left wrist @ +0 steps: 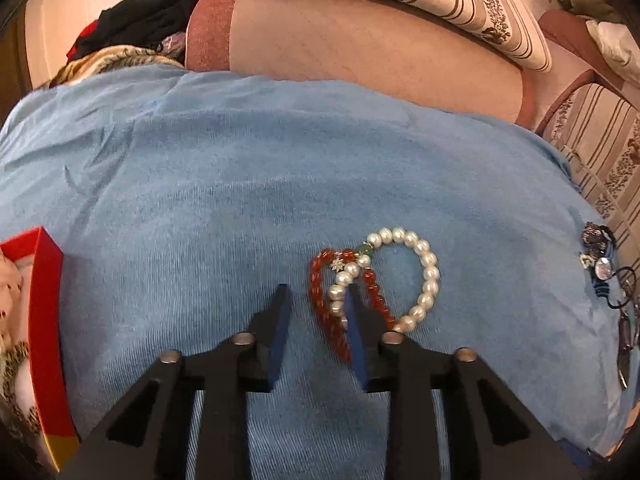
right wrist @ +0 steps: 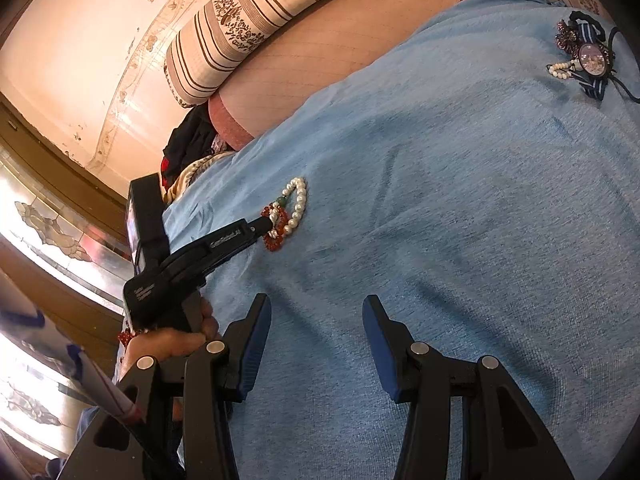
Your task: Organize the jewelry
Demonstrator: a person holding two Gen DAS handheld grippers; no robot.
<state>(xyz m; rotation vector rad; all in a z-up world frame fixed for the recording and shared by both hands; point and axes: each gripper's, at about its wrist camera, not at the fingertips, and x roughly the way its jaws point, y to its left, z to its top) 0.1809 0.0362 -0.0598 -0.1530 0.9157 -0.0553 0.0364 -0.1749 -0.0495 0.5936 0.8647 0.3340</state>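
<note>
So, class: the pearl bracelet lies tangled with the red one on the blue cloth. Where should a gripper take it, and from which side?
Grip the pearl bracelet on its far right arc, coming straight down from above: there the strand lies alone and flat on the blue cloth, apart from the red bracelet crossing its left side.

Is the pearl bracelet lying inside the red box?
No, the pearl bracelet lies on the blue cloth, tangled with a red bead bracelet, apart from the red box.

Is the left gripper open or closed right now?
Open: the left gripper shows blue cloth between its fingers, one fingertip on the pearl bracelet.
</note>
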